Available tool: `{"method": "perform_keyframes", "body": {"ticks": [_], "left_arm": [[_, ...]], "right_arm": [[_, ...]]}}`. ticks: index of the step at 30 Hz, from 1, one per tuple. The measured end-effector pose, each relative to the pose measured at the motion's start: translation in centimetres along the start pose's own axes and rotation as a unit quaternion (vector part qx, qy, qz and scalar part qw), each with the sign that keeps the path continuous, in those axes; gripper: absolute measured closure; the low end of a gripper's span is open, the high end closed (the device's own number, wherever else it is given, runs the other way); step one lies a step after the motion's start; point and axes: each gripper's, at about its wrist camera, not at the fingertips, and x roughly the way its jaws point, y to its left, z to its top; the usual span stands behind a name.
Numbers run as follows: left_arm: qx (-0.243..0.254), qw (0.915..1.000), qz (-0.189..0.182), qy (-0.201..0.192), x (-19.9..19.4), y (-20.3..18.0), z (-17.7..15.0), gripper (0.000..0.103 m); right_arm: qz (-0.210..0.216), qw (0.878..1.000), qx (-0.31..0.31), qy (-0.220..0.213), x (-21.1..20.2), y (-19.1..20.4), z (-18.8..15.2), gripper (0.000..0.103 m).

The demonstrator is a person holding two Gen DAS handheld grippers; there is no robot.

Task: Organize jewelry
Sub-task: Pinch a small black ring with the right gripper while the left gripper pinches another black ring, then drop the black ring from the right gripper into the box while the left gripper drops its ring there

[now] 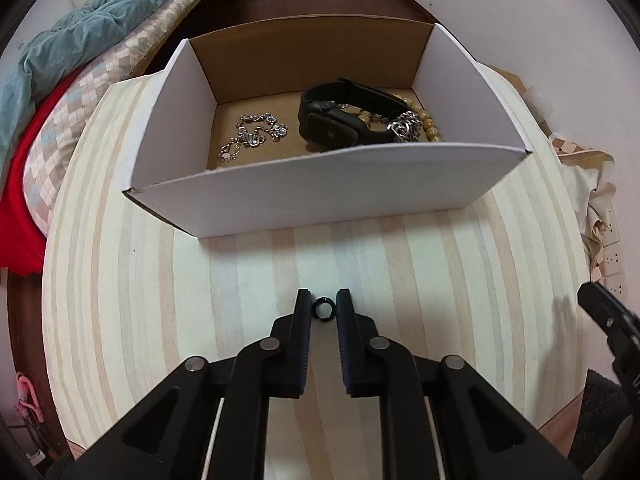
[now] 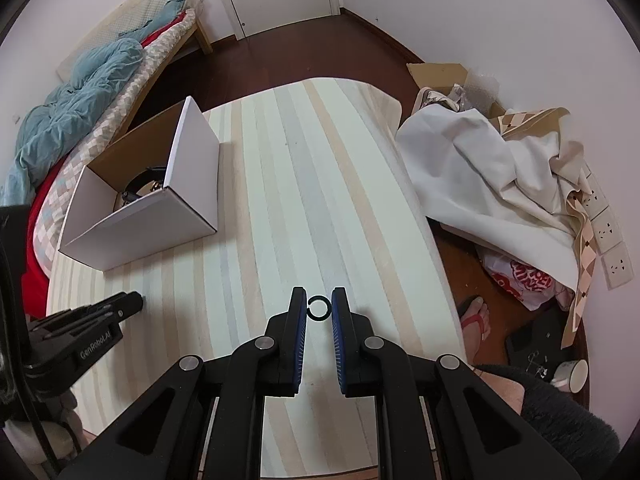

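Note:
My left gripper (image 1: 324,304) is shut on a small black ring (image 1: 323,309), held between its fingertips above the striped table. My right gripper (image 2: 319,305) is shut on another black ring (image 2: 319,308), also held at the fingertips over the table. An open white cardboard box (image 1: 320,188) stands ahead of the left gripper and holds a silver chain bracelet (image 1: 252,136), a black watch (image 1: 340,120), a wooden bead bracelet (image 1: 428,120) and a silver link chain (image 1: 406,128). The box (image 2: 140,232) lies far left in the right wrist view.
The striped table (image 2: 320,184) runs forward. A bed with a teal blanket (image 2: 80,96) lies to the left. A pile of white cloth (image 2: 480,172) and cardboard sits right of the table. A foot in a red sandal (image 2: 476,316) is below the table's right edge.

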Motion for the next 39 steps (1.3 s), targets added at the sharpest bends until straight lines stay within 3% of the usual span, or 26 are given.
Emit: {"method": "perform_keyframes", "body": {"ticks": [5, 10, 18, 24, 33, 36, 39], "left_arm": [[0.007, 0.9999, -0.004, -0.010, -1.5, -0.3, -0.7, 0.093], [0.004, 0.9991, -0.018, -0.039, -5.5, 0.5, -0.5, 0.093], [-0.028, 0.9946, -0.064, -0.076, -11.0, 4.4, 5.3, 0.093], [-0.032, 0.9958, -0.067, -0.054, -9.3, 6.3, 10.1, 0.093], [-0.051, 0.9953, -0.082, 0.008, -4.8, 8.2, 14.5, 0.091], [-0.062, 0.9949, -0.079, 0.012, -4.4, 8.7, 15.1, 0.081], [-0.066, 0.9957, -0.064, -0.003, -5.0, 9.2, 14.9, 0.051]], "right_arm": [[0.006, 1.000, 0.004, -0.009, -1.1, 0.1, 0.2, 0.090], [0.030, 0.999, 0.002, -0.022, -3.2, 1.1, 0.9, 0.090], [0.119, 0.992, -0.018, -0.027, -5.5, 6.1, 6.2, 0.090], [0.154, 0.987, -0.033, 0.005, -3.0, 9.9, 11.9, 0.090], [0.137, 0.986, -0.051, 0.085, 4.0, 12.8, 16.3, 0.089], [0.125, 0.986, -0.052, 0.101, 5.2, 13.1, 16.9, 0.085], [0.123, 0.987, -0.049, 0.092, 4.8, 13.0, 17.2, 0.067]]}}
